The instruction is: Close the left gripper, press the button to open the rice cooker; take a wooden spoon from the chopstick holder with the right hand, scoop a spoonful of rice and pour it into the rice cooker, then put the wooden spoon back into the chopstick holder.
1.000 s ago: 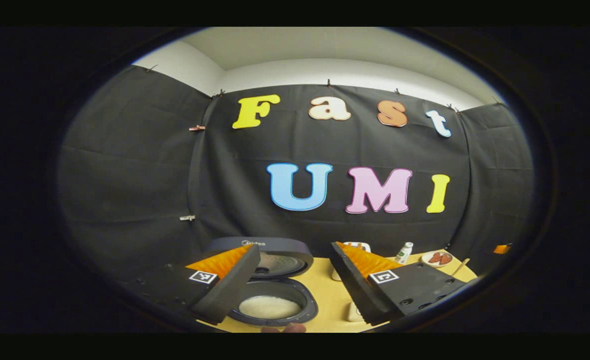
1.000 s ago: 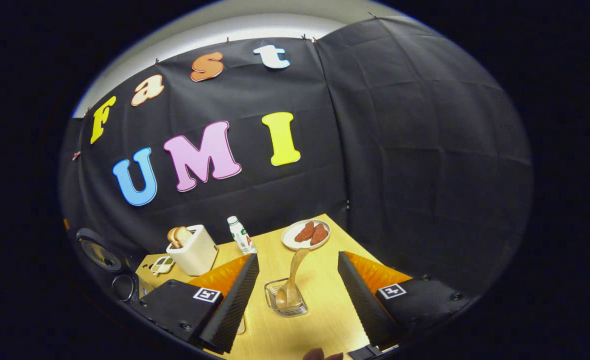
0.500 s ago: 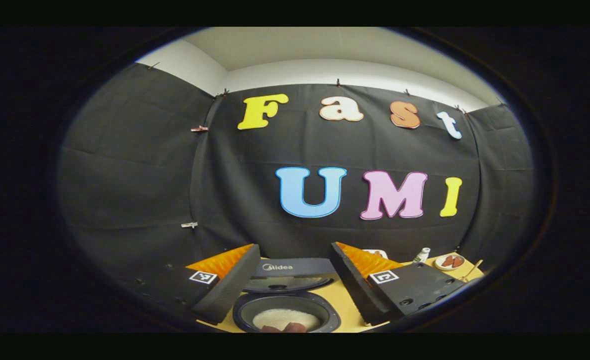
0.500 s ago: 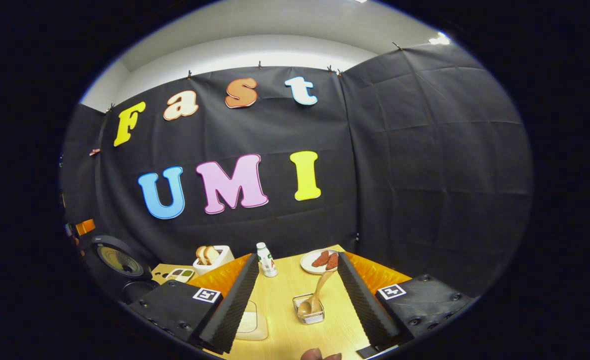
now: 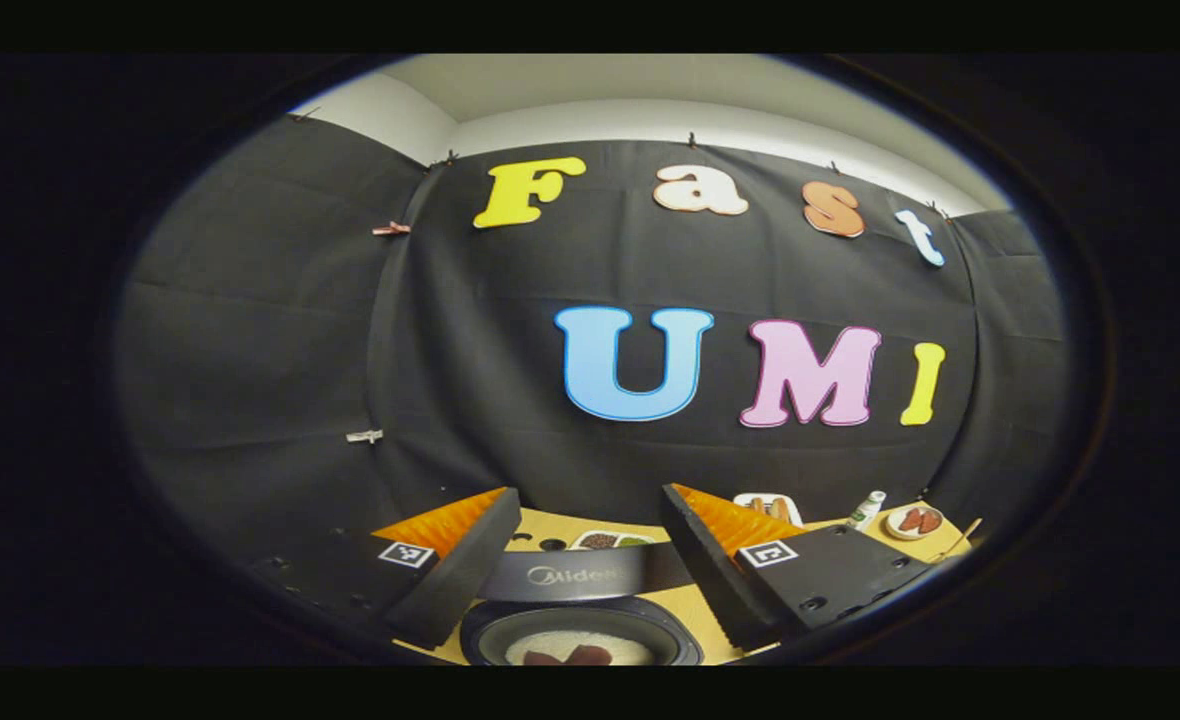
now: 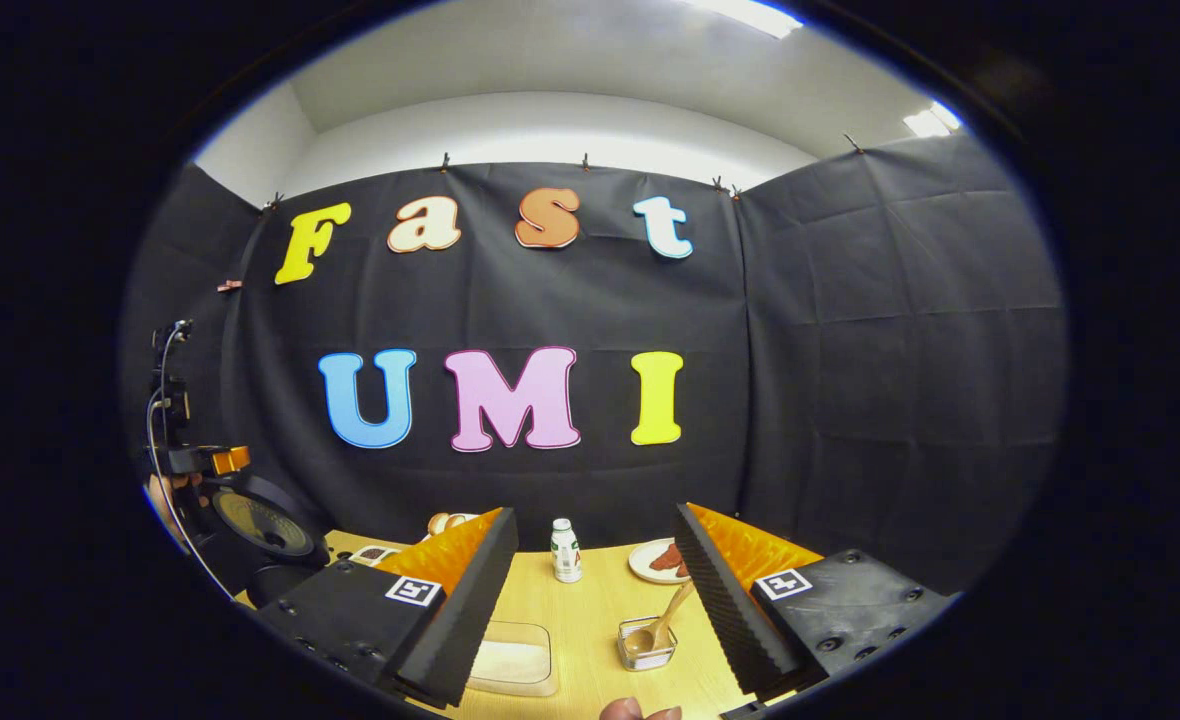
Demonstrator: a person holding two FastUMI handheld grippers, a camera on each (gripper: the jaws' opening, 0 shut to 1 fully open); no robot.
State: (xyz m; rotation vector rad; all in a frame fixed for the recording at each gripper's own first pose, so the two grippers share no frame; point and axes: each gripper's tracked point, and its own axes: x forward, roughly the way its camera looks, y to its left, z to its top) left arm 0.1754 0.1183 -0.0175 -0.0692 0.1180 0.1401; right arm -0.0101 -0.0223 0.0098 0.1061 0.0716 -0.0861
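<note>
The rice cooker [image 5: 578,620] is being shown with its lid raised and white rice lying in its pot, directly below the left gripper [image 5: 590,560], whose fingers are being held wide apart with nothing between them. The cooker's lid edge is being framed between those fingers in the left gripper view.

In the right gripper view, the rice cooker [image 6: 255,525] is being seen at the table's [image 6: 590,610] far left edge, and the right gripper [image 6: 595,600] is being held above the table with its fingers spread apart and empty. The wooden spoon [image 6: 658,625] is being left leaning in the chopstick holder [image 6: 645,645], well right of the cooker. A clear container of rice [image 6: 515,660] is sitting between the cooker and the holder. A small bottle [image 6: 565,550] and a plate [image 6: 655,560] are standing farther back on the table.
</note>
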